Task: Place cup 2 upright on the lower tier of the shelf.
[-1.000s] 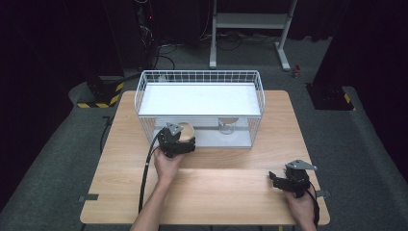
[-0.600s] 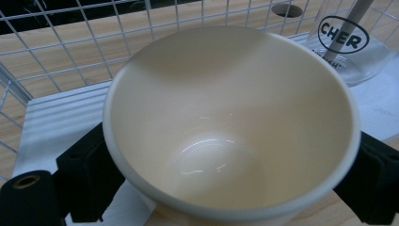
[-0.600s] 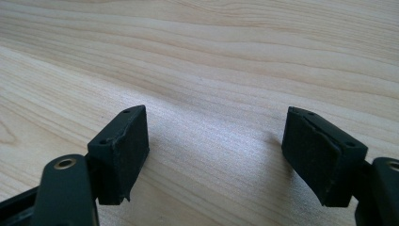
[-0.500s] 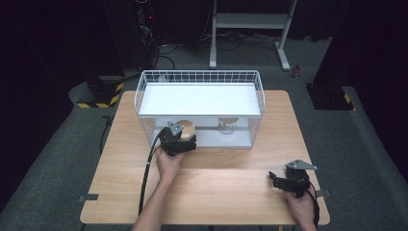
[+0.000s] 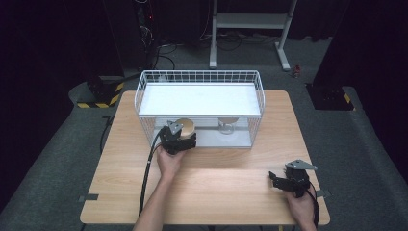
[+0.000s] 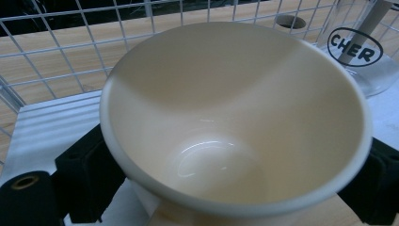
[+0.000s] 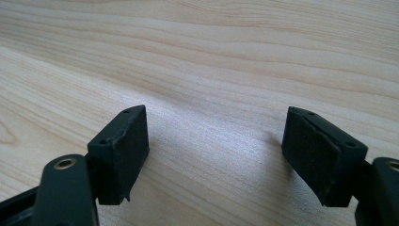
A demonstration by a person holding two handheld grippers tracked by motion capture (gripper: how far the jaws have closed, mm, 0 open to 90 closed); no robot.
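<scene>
Two tongs in play. Left tongs (image 5: 180, 136) grip a cream bowl (image 6: 235, 117) btwn both pads, at the front edge of the white wire basket (image 5: 202, 77), bowl tilted w/ its mouth toward the camera. Clear glass (image 6: 362, 56) sits just beside it inside the basket. Right tongs (image 7: 216, 155) open, nothing btwn them, low over bare tabletop (image 7: 211, 61), well apart from the basket.

A pale wooden surface (image 5: 207, 183) stands on grey carpet (image 5: 57, 159). The room beyond the fingers is dark. A white metal stand (image 5: 250, 21) rises at the back, and a yellow-and-black striped base (image 5: 98, 98), perhaps a tripod foot, sits left.
</scene>
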